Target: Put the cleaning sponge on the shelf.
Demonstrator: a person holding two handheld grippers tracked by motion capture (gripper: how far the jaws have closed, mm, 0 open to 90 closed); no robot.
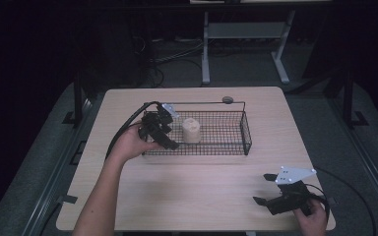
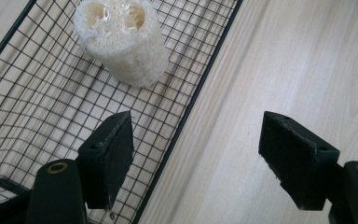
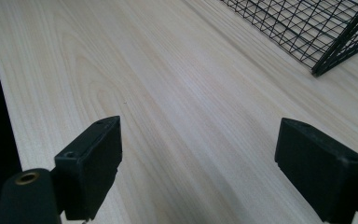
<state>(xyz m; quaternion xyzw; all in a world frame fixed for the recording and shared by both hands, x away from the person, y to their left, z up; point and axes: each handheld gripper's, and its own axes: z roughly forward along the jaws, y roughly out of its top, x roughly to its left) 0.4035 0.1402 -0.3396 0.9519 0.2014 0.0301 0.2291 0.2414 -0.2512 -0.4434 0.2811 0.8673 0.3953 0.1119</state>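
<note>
Loofah: a pale, holey loofah (image 1: 191, 130) stands upright inside the wire basket (image 1: 246, 132), near the basket's left end. From the left gripper view you can look down on its top and see big holes in the loofah (image 2: 121, 39).

Basket: it is black and made of thin wire, and it sits in the middle of the wooden surface (image 1: 192, 191). It has a thin rail handle over the far side.

Left gripper: the left gripper (image 1: 165, 130) is at the basket's left end, just beside the loofah but not touching it. Its jaws are wide apart with nothing between them. One jaw hangs over the basket and the other over the bare wood, with the near basket wall in between.

Right gripper: the right gripper (image 1: 265, 189) rests low by the near right corner of the surface, well apart from the basket. Its jaws are wide apart too, and they hold nothing.

How it will feel: I think the loofah is very light, dry and a bit springy. It looks rough, so it should not slip. It would squash if squeezed hard.

Where to grab: I would pinch it gently across its round sides, about halfway up, so it stays upright.

What could go wrong: a jaw could catch on the wire wall.
</note>
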